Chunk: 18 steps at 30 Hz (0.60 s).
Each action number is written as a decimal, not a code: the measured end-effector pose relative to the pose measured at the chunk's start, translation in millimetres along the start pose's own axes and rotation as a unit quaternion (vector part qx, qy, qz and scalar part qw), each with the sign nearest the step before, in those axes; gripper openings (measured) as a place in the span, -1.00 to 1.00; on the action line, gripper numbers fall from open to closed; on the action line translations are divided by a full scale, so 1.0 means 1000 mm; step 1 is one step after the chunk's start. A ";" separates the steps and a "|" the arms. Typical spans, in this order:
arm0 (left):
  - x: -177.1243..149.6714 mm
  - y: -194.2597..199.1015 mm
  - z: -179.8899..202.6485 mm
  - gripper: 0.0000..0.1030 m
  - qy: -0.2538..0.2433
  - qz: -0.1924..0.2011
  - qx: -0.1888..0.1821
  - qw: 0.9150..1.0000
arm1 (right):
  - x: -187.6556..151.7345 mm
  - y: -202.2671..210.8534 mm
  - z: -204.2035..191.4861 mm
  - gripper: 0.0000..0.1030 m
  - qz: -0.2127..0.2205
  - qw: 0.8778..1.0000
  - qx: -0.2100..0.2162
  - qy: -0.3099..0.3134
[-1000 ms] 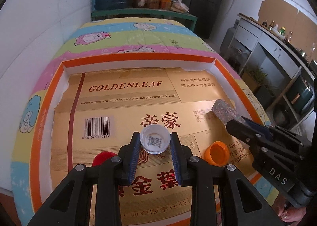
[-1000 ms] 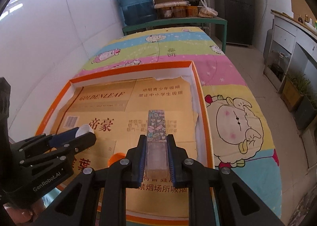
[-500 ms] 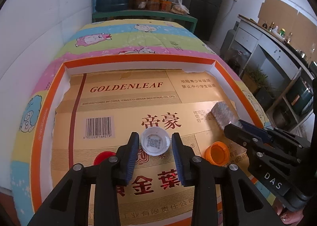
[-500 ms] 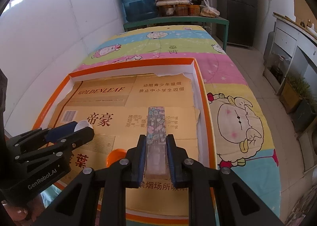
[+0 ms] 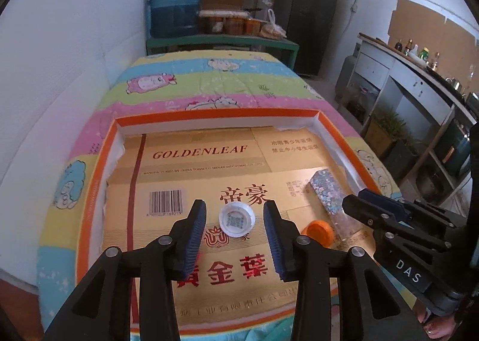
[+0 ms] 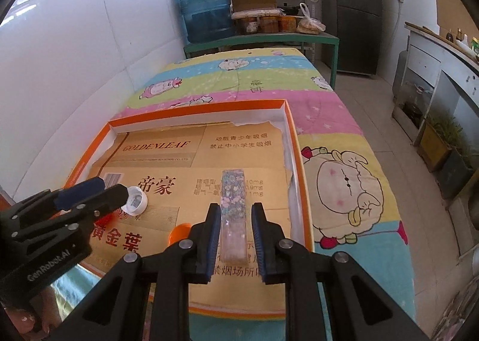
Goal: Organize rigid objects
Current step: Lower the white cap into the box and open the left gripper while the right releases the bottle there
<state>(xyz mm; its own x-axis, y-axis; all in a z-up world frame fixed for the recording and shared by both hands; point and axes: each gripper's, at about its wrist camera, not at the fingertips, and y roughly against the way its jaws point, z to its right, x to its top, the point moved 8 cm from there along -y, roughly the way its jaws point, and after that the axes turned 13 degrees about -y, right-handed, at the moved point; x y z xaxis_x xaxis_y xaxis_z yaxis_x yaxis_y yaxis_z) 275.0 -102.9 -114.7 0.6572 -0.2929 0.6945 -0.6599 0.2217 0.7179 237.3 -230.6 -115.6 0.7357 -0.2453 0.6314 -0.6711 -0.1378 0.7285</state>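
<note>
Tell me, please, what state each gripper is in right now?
Left gripper: opening, with the white cap lying loose between its jaws.
Right gripper: closed on the patterned block.

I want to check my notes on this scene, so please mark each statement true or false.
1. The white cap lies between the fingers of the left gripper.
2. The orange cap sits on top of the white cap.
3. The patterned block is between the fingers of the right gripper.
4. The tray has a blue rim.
1. True. The white cap lies on the cardboard between the fingers of the left gripper, whose jaws are opening and do not press on it.
2. False. The orange cap lies apart from it, on the cardboard.
3. True. The right gripper is closed on the patterned block.
4. False. The tray has an orange rim.
</note>
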 end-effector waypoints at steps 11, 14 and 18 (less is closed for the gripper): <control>-0.007 0.044 0.000 -0.20 0.006 0.020 0.002 1.000 | -0.008 0.024 -0.006 -0.59 0.009 1.000 0.001 0.001; -0.011 0.056 -0.001 -0.20 0.012 0.026 0.004 1.000 | -0.011 0.032 -0.009 -0.59 0.012 1.000 0.002 0.003; -0.016 0.070 -0.003 -0.20 0.020 0.032 0.007 0.999 | -0.014 0.043 -0.011 -0.59 0.016 1.000 0.004 0.004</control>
<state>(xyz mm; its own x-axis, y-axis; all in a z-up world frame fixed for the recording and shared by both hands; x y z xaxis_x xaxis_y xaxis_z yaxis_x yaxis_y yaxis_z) 219.6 -79.9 -74.9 0.6265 -0.2415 0.7410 -0.7061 0.2266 0.6709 199.1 -222.3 -90.1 0.7153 -0.2409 0.6560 -0.6943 -0.1385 0.7062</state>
